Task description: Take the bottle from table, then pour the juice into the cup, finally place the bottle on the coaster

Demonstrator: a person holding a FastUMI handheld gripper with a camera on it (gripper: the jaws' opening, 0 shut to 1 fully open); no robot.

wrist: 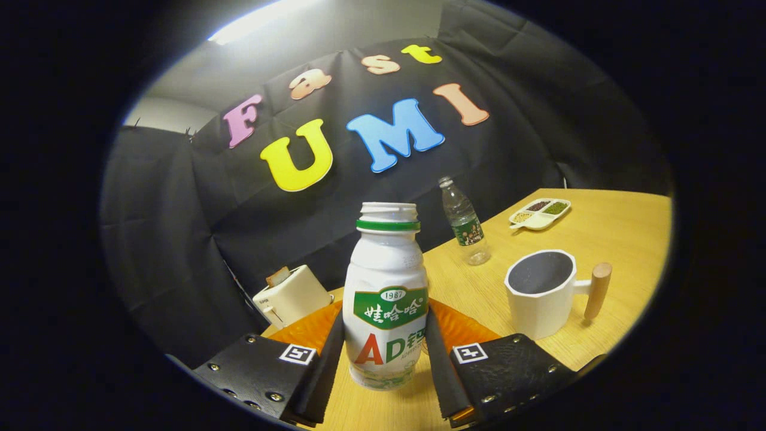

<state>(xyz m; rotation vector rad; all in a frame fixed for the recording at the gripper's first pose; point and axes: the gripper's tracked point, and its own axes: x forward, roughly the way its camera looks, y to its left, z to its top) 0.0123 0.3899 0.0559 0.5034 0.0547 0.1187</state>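
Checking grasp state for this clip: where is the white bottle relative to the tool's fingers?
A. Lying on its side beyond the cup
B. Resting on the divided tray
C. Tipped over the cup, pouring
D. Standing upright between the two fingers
D: the white bottle stands upright on the table between the tool fingers, which flank its sides; the cup sits apart beside it.

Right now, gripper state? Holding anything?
Gripper: shut on the white bottle, one finger pressed on each side; bottle upright, cap off, orange coaster behind it.
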